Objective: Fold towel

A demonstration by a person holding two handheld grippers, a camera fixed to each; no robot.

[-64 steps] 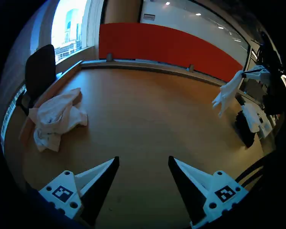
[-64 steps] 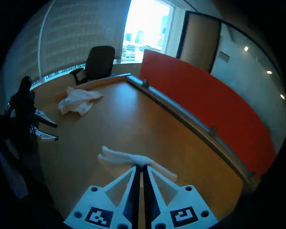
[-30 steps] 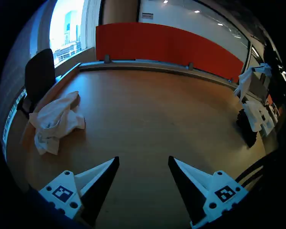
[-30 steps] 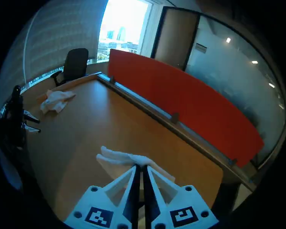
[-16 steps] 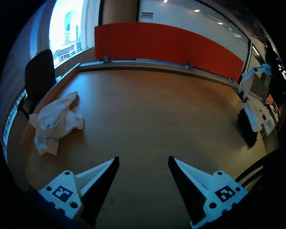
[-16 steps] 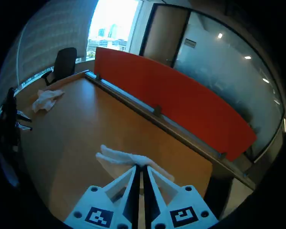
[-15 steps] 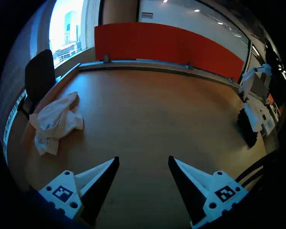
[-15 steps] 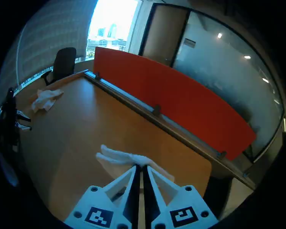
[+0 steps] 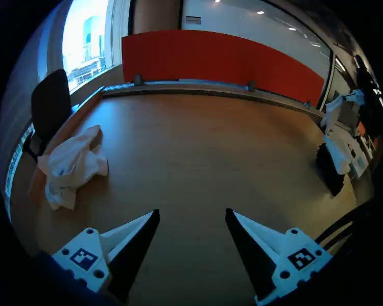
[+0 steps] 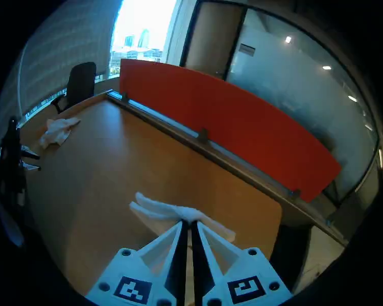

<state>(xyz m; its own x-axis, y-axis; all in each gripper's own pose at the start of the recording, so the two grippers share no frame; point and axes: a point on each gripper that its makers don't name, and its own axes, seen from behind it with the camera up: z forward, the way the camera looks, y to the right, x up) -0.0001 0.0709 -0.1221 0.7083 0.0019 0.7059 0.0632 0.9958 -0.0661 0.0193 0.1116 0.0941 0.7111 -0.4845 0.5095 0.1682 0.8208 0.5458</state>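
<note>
A white towel [image 10: 177, 213] hangs from my right gripper [image 10: 189, 224], which is shut on its edge above the wooden table [image 10: 115, 168]. The left gripper view shows that towel [image 9: 333, 109] held high at the far right of the table. My left gripper [image 9: 191, 211] is open over the table's near side with nothing between its fingers. A second white towel [image 9: 70, 166] lies crumpled at the table's left end, and it also appears small in the right gripper view as a crumpled towel [image 10: 56, 131].
A red divider panel [image 9: 217, 53] runs along the table's far edge. A black office chair [image 9: 48, 109] stands by the window at the left end. A dark shape with white cloth [image 9: 334, 163] sits at the table's right edge. The left gripper [image 10: 23, 153] shows far off.
My right gripper has drawn back and up with the towel, so the table looks farther off. The left gripper has hardly moved and stays open.
</note>
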